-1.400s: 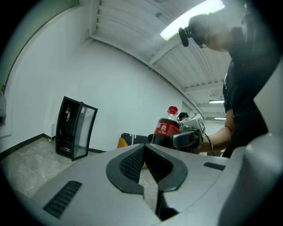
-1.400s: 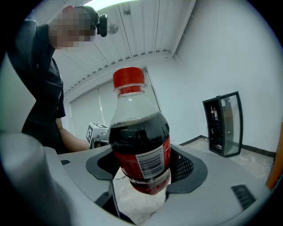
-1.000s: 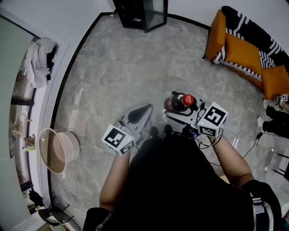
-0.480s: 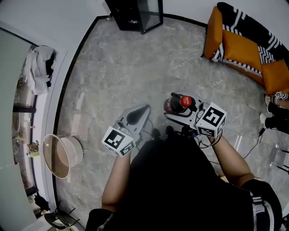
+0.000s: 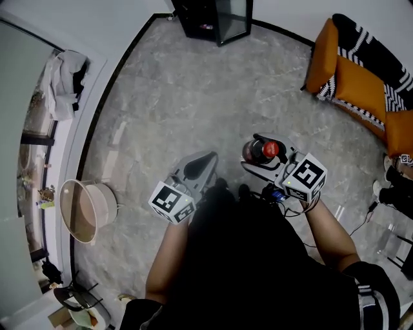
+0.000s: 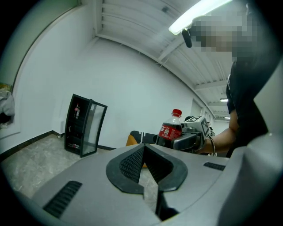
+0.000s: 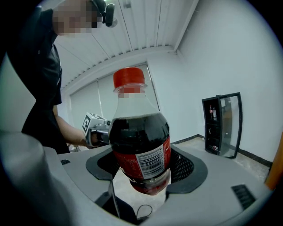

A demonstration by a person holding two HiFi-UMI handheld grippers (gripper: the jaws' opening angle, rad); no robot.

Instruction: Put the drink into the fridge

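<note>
Right gripper view: the right hand-held gripper (image 7: 145, 174) clamps the red-capped dark cola bottle (image 7: 140, 141) upright, evidently for carrying; the black glass-door fridge (image 7: 222, 123) stands well apart. The left hand-held gripper (image 6: 143, 165) is closed, empty.

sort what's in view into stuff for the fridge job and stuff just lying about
For the job:
- cola bottle, clamped in the right gripper
- black glass-door fridge
- left gripper, shut and empty

Lying about:
- orange sofa
- round basket
- heap of clothes
</note>
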